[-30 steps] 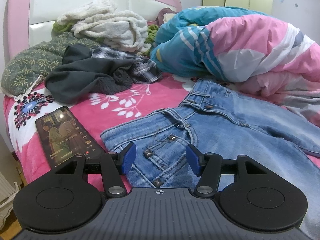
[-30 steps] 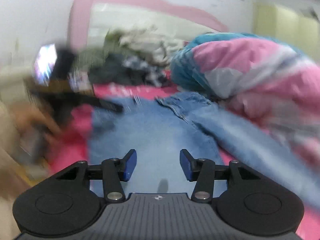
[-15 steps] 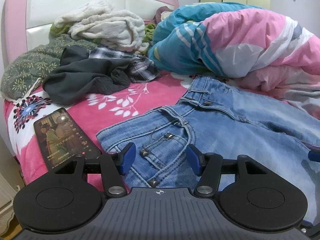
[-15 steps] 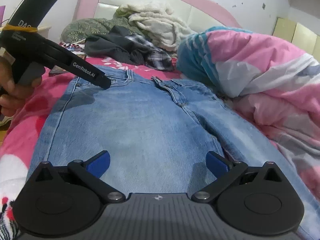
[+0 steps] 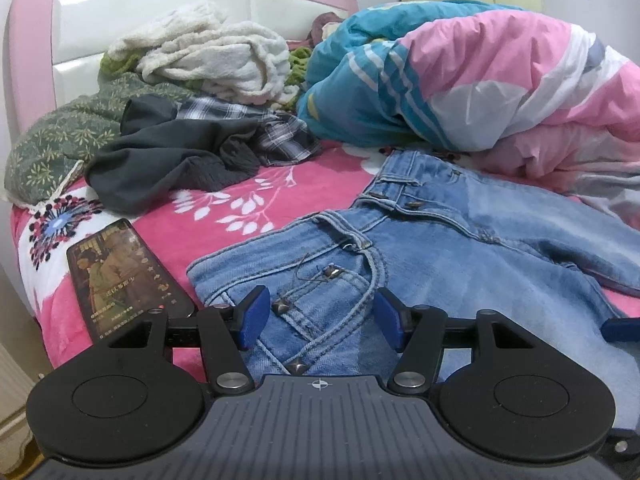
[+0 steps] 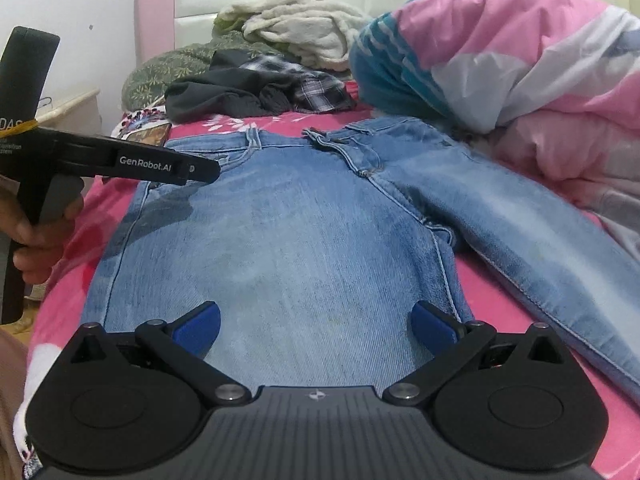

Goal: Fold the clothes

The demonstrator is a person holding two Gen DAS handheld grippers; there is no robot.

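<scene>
Out at the left edge of the bed (image 5: 132, 220), a phone (image 5: 120, 280) lies face up on the pink floral sheet with its screen lit. Just beside it the left gripper (image 5: 318, 316) hovers over the waistband corner of the jeans (image 6: 304, 240), its blue pads partly apart, denim showing between them but nothing pinched. From the right wrist view you can see a hand (image 6: 36, 236) wrapped round that gripper's handle, its tip casting a shadow on the hip. The jeans lie spread flat across the middle of the bed, waistband toward the headboard (image 5: 160, 12), one leg running off toward the right edge. Lower down, over the thigh, comes the right gripper (image 6: 316, 322), jaws just swung out wide, only flat denim beneath them and no grip. Back near the headboard sit a dark garment (image 5: 168, 168), a plaid shirt (image 5: 276, 136) and a white fleece (image 5: 216, 60). Filling the right side, a bundled pink-and-blue duvet (image 5: 480, 76).
</scene>
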